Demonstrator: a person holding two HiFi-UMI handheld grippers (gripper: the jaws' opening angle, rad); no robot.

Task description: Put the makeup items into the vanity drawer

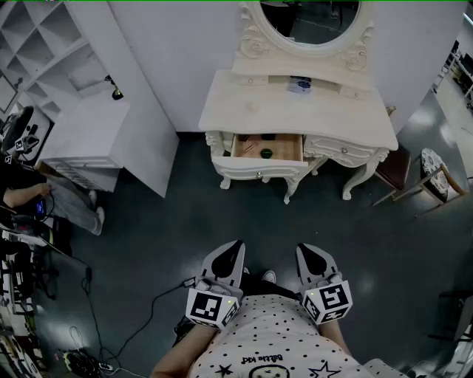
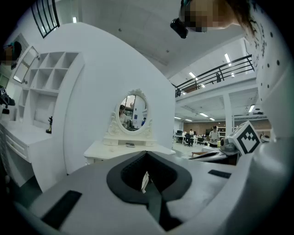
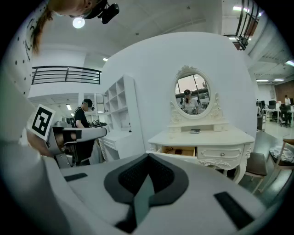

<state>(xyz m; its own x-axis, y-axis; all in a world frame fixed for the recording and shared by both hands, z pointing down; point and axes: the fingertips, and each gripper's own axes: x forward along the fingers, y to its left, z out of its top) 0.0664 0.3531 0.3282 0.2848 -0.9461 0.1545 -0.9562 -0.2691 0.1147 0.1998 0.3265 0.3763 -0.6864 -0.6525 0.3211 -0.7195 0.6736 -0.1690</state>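
The cream vanity stands against the far wall under its oval mirror. Its left drawer is pulled open, with a green round item and a few small makeup pieces inside. A small dark item lies on the vanity's raised back shelf. My left gripper and right gripper are held close to my body, far short of the vanity. Both point toward it, shut and holding nothing. The right gripper view shows the open drawer ahead, and the left gripper view shows the vanity beyond the jaws.
A white shelf unit and desk stand at the left, with a person beside them. A brown stool sits by the vanity's right legs and a chair further right. Cables trail over the dark floor at lower left.
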